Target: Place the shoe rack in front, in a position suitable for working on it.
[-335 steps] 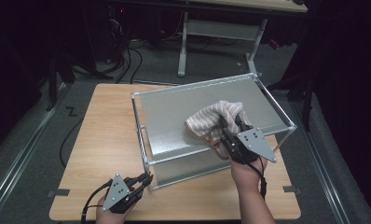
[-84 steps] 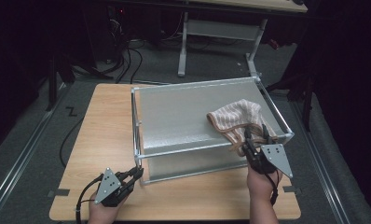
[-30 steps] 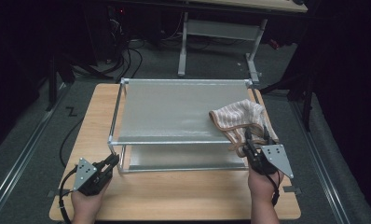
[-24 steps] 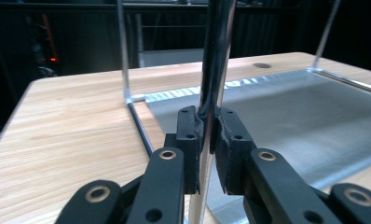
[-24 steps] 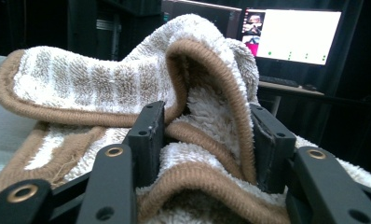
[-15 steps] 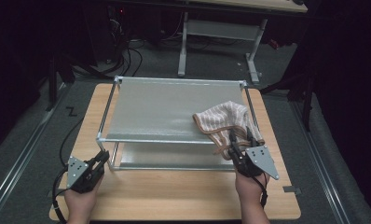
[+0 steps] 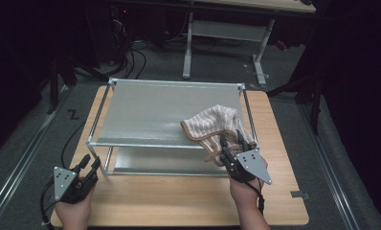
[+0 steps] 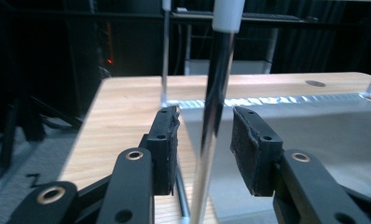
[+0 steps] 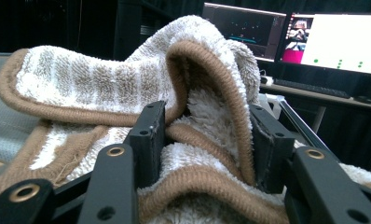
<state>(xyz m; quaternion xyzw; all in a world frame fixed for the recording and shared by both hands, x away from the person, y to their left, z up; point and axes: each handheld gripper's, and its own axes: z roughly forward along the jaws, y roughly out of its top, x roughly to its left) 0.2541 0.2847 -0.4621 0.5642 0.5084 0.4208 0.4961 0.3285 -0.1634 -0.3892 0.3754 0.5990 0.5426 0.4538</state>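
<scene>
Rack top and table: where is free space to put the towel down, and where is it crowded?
The rack top is bare from its left rail across to the striped towel, which covers the near right corner. The table is bare between the two hands, in front of the rack. It is crowded at the right gripper and towel, and where the left gripper stands at the near left post.

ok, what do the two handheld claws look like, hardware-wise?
Both are black. The left claw and right claw each carry a grey three-cornered plate with dark dots on top, and a black cable trails from each. Close up, the linkage arms show brass-coloured rivets and dark pads. No sleeves visible.
</scene>
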